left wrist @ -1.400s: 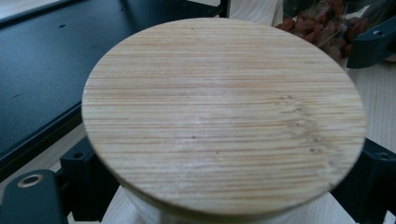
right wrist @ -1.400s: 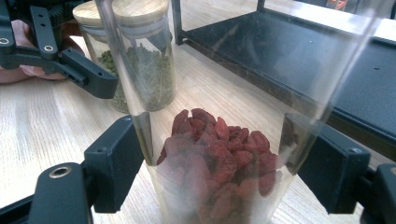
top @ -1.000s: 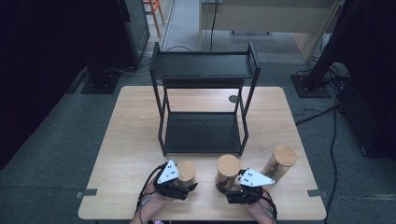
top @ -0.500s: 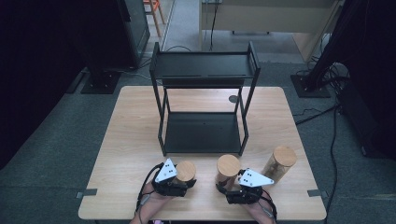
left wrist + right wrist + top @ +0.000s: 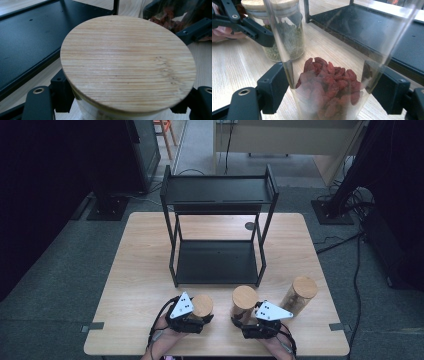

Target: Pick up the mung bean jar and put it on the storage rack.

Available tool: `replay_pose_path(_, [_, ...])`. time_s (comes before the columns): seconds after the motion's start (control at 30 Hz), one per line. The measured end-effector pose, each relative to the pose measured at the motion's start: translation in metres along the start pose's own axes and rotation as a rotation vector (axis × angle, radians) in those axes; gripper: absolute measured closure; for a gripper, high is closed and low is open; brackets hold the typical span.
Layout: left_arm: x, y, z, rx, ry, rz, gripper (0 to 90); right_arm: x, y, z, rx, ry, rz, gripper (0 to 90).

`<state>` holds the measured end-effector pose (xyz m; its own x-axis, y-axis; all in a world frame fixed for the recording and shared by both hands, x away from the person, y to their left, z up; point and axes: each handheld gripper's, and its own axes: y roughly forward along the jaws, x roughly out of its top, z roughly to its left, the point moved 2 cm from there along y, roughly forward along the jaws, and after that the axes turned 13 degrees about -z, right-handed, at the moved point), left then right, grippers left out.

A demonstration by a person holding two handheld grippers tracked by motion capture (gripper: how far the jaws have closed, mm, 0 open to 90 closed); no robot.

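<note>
My left gripper (image 5: 196, 316) has just closed its jaws on the jar of green bits (image 5: 287, 37) at the table's (image 5: 140, 270) near edge. My right gripper (image 5: 248, 320) is clamped on the jar of red berries (image 5: 329, 82) just right of it. The black rack (image 5: 217, 265) stands beyond both.

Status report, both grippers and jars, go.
Left gripper just closed on green-filled jar. Right gripper clamped on red-berry jar. Third jar free; black rack ahead, unobstructed.

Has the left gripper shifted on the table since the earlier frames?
No. The left gripper sits equally far from the black rack; its jaws have just been closing onto the wooden-lidded jar.
</note>
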<state>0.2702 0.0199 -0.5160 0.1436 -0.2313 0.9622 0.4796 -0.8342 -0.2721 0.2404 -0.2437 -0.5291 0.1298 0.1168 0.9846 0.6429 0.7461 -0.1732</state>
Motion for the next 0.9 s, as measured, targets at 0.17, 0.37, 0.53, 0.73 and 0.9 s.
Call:
replay_pose_path(0.17, [0.004, 0.001, 0.003, 0.003, 0.003, 0.014, 25.4, 0.000, 0.000, 0.000, -0.001, 0.000, 0.001, 21.0])
replay_pose_path(0.37, [0.006, 0.000, 0.010, 0.031, -0.009, 0.015, 25.5, 0.000, 0.000, 0.000, -0.001, -0.001, 0.000, 20.6])
replay_pose_path(0.53, [0.010, 0.001, 0.020, 0.060, -0.026, 0.011, 25.5, -0.001, 0.000, 0.001, -0.001, -0.005, -0.001, 20.4])
replay_pose_path(0.73, [0.015, 0.006, 0.023, 0.066, -0.016, -0.001, 25.6, -0.001, 0.000, 0.001, -0.001, -0.006, -0.002, 20.1])
replay_pose_path(0.9, [0.020, 0.012, 0.024, 0.066, -0.006, -0.004, 25.6, -0.001, 0.000, 0.001, -0.002, -0.006, -0.004, 20.0])
